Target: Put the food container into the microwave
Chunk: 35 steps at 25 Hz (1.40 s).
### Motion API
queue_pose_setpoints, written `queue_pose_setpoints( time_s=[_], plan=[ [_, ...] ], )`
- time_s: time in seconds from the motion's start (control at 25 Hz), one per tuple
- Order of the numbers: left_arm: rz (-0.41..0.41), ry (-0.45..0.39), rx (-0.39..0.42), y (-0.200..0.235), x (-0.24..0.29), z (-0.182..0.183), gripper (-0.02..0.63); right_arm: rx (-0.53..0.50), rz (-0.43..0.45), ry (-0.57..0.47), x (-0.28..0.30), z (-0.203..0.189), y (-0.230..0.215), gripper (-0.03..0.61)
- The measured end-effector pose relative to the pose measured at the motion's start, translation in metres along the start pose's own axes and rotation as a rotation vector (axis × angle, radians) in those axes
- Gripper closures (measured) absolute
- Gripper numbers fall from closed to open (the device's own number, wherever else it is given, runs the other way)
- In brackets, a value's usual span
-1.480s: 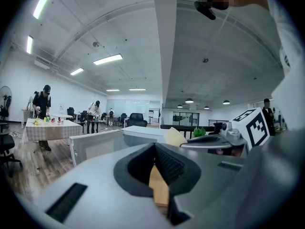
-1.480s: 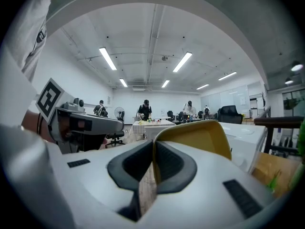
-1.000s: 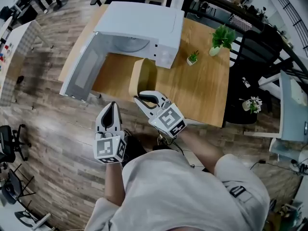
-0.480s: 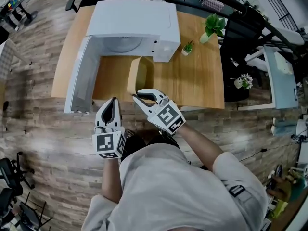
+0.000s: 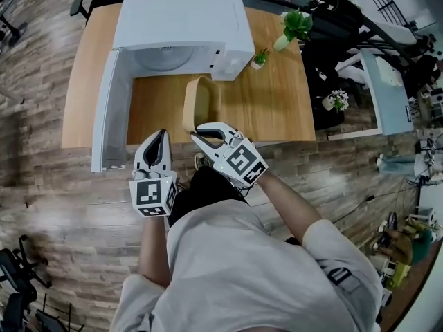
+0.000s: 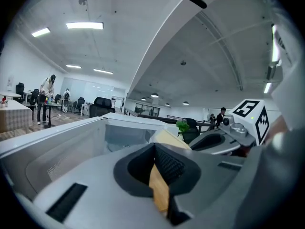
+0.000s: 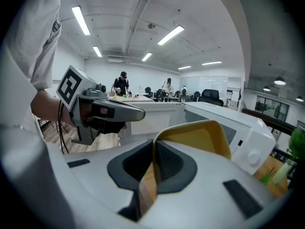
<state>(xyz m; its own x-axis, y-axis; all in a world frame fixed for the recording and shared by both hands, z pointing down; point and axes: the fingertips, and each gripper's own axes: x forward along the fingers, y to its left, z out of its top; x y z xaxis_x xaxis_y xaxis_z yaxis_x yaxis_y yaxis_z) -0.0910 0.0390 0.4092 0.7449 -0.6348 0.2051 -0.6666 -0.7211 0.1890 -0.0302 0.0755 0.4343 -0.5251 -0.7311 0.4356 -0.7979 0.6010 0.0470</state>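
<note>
A tan-yellow food container [image 5: 201, 102] is tipped up over the wooden table [image 5: 263, 109], in front of the white microwave [image 5: 181, 21]. The microwave's door [image 5: 111, 113] stands open to the left. My right gripper [image 5: 205, 131] is shut on the container's near rim. In the right gripper view the rim runs down between the jaws [image 7: 153, 149] and the container [image 7: 202, 135] rises behind them. My left gripper [image 5: 158, 146] hangs shut and holds nothing, left of the right gripper and just off the table's front edge. The left gripper view shows it [image 6: 155, 160] facing the microwave cavity [image 6: 121, 135].
Two small potted plants [image 5: 295, 26] [image 5: 260, 57] stand on the table to the right of the microwave. Beyond the table's right edge are dark desks and a white table with a flower pot [image 5: 336, 101]. Wood floor lies under me.
My head view has shifted, so the table and microwave sit squarer and further left. Both grippers and the held container keep about the same places relative to each other.
</note>
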Motion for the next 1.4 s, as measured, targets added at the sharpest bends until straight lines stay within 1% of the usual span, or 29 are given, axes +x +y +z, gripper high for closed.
queue_pose_setpoints(
  time_s=[0.24, 0.4, 0.6, 0.92, 1.24, 1.4],
  plan=[
    [0.016, 0.037, -0.007, 0.020, 0.015, -0.016, 0.601, -0.039, 0.017, 0.043, 0.031, -0.005, -0.016, 0.552],
    [0.061, 0.056, -0.024, 0.041, 0.025, -0.024, 0.601, -0.055, 0.045, 0.065, 0.053, -0.008, -0.029, 0.552],
    [0.115, 0.086, -0.022, 0.060, 0.043, -0.030, 0.601, -0.085, 0.100, 0.090, 0.077, -0.009, -0.046, 0.552],
    [0.196, 0.105, -0.047, 0.084, 0.065, -0.031, 0.601, -0.134, 0.182, 0.115, 0.111, 0.000, -0.071, 0.552],
    [0.265, 0.107, -0.091, 0.104, 0.075, -0.039, 0.601, -0.174, 0.229, 0.167, 0.138, -0.002, -0.085, 0.552],
    [0.277, 0.127, -0.102, 0.112, 0.081, -0.045, 0.601, -0.184, 0.230, 0.187, 0.149, -0.004, -0.093, 0.552]
  ],
)
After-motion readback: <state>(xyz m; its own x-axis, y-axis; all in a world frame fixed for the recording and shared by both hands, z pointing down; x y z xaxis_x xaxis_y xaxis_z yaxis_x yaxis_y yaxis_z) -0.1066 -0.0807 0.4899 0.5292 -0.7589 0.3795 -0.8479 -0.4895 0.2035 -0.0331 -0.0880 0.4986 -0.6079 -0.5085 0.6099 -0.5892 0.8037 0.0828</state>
